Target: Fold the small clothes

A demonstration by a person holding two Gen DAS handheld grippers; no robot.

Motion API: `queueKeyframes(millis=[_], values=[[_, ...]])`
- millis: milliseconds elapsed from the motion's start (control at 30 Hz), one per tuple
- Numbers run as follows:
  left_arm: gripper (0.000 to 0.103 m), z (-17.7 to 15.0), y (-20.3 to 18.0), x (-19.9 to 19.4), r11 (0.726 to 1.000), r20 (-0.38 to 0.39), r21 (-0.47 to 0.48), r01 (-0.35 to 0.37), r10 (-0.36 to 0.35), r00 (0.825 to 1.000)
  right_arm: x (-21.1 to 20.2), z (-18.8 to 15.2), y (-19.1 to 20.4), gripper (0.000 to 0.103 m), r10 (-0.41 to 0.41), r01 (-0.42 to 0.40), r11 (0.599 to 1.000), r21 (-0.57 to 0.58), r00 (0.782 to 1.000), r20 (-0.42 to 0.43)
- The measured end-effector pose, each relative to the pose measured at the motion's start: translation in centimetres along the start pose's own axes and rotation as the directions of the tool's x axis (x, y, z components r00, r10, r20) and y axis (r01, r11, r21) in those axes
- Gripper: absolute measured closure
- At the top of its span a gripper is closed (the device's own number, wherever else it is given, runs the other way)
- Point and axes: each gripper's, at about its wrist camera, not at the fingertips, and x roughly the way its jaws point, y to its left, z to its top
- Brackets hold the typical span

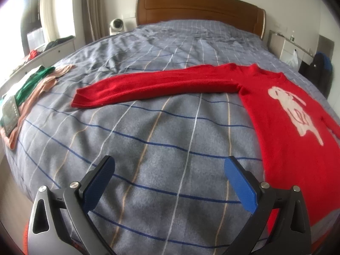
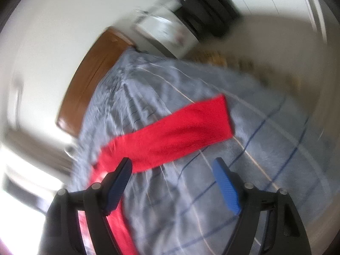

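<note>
Left wrist view: at the left edge we see a pile of green and peach clothes (image 1: 36, 82) on the bed (image 1: 148, 127). Our left gripper (image 1: 169, 167) hangs at lower centre, fingers apart and empty. A red sweater (image 1: 282, 114) lies flat at right, one sleeve stretched toward centre left. Right wrist view, blurred: our right gripper (image 2: 172, 165) is spread wide, empty, above the sweater's other sleeve (image 2: 170, 136).

The right gripper (image 2: 172, 165) is hanging wide open over the bed (image 2: 265, 148), beside a red sweater's (image 2: 170, 136) sleeve lying toward the headboard (image 2: 93, 72).
</note>
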Motion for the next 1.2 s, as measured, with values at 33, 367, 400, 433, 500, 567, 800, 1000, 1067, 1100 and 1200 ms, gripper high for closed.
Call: queueKeyframes(millis=[33,367,400,433,500,567,800,1000,1067,1100,1200], values=[[0.000,0.0,0.0,0.1,1.000,-0.003,0.002,-0.003,0.003,1.000,0.5,0.1,-1.1,0.030,0.015,-0.015,0.997,0.081,1.000,-0.008],[0.000,-0.5,-0.7,1.1,0.999,-0.035,0.032,-0.023,0.024,0.999,4.4,1.9,-4.7,0.053,0.081,-0.114,0.965,0.235,0.986,0.147],[0.000,-0.5,-0.6,1.1,0.999,-0.035,0.028,-0.027,0.027,0.999,5.3,2.1,-4.8,0.057,0.081,-0.114,0.963,0.245,0.987,0.141],[0.000,-0.4,-0.5,1.1,0.999,-0.036,0.022,-0.028,0.029,0.999,5.7,2.2,-4.7,0.066,0.078,-0.108,0.965,0.240,0.988,0.132],[0.000,-0.4,-0.4,1.1,0.999,-0.036,0.016,-0.030,0.031,0.999,6.8,2.7,-3.6,0.095,0.044,-0.059,0.981,0.187,0.996,0.083],[0.000,-0.4,-0.3,1.0,1.000,-0.032,0.011,-0.028,0.028,0.999,6.5,3.0,-1.9,0.098,-0.007,-0.003,0.992,0.122,0.996,0.085],[0.000,-0.1,-0.5,0.4,1.000,-0.003,0.020,0.009,-0.009,1.000,4.5,1.6,18.3,0.098,0.087,-0.039,0.936,-0.351,0.989,0.121],[0.000,0.4,0.7,0.1,1.000,0.008,-0.018,0.022,-0.022,1.000,10.3,-10.3,37.0,0.098,0.161,-0.204,0.702,-0.682,0.979,-0.127],[0.000,0.5,1.1,0.2,0.999,0.005,-0.033,0.024,-0.024,1.000,13.2,-15.1,39.8,0.098,0.131,-0.237,0.636,-0.735,0.971,-0.199],[0.000,0.5,1.3,0.3,0.999,-0.001,-0.037,0.024,-0.025,1.000,14.8,-17.6,40.3,0.097,0.109,-0.255,0.610,-0.750,0.965,-0.239],[0.000,0.5,1.7,0.6,0.998,-0.013,-0.052,0.024,-0.025,1.000,19.7,-23.1,40.1,0.030,0.024,-0.345,0.608,-0.715,0.908,-0.418]])
